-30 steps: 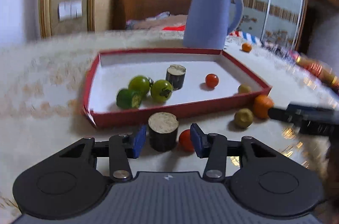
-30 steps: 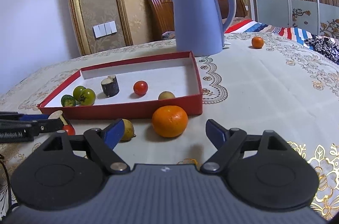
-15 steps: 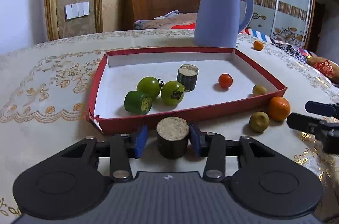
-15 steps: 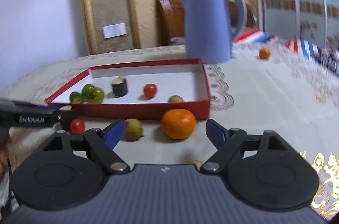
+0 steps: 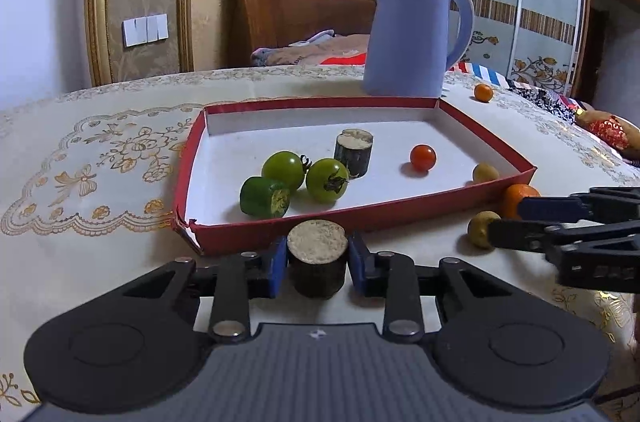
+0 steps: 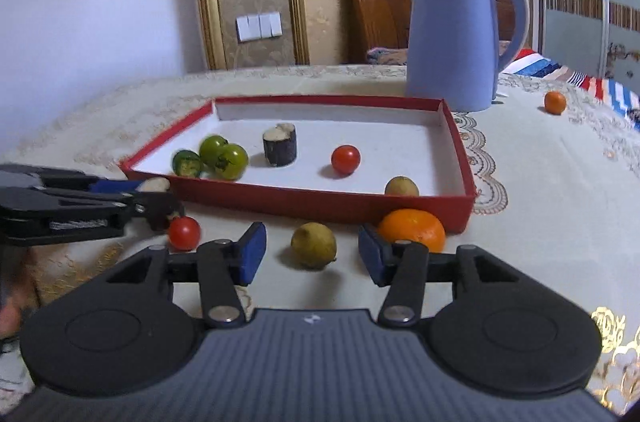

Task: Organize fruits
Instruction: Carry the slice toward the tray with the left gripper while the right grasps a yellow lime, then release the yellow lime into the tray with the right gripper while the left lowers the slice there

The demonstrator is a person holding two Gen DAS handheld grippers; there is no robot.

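Observation:
My left gripper (image 5: 317, 264) is shut on a dark cylindrical fruit piece with a pale cut top (image 5: 317, 258), just in front of the red tray (image 5: 360, 218). The tray holds two green tomatoes (image 5: 326, 180), a green cut piece (image 5: 265, 197), another dark cylinder (image 5: 353, 158), a red cherry tomato (image 5: 423, 157) and a yellow-brown fruit (image 5: 485, 172). My right gripper (image 6: 312, 254) is open, its fingers on either side of a yellow-green fruit (image 6: 313, 245) on the table. An orange (image 6: 412, 234) lies by its right finger, a red cherry tomato (image 6: 184, 232) to the left.
A tall blue kettle (image 6: 456, 34) stands behind the tray. A small orange (image 6: 555, 102) lies far right on the embroidered tablecloth. A wooden headboard, bedding and a wardrobe lie beyond the table.
My left gripper has closed on the dark cylinder and moved off the red cherry tomato. My right gripper has shifted left from the orange to straddle the yellow-green fruit.

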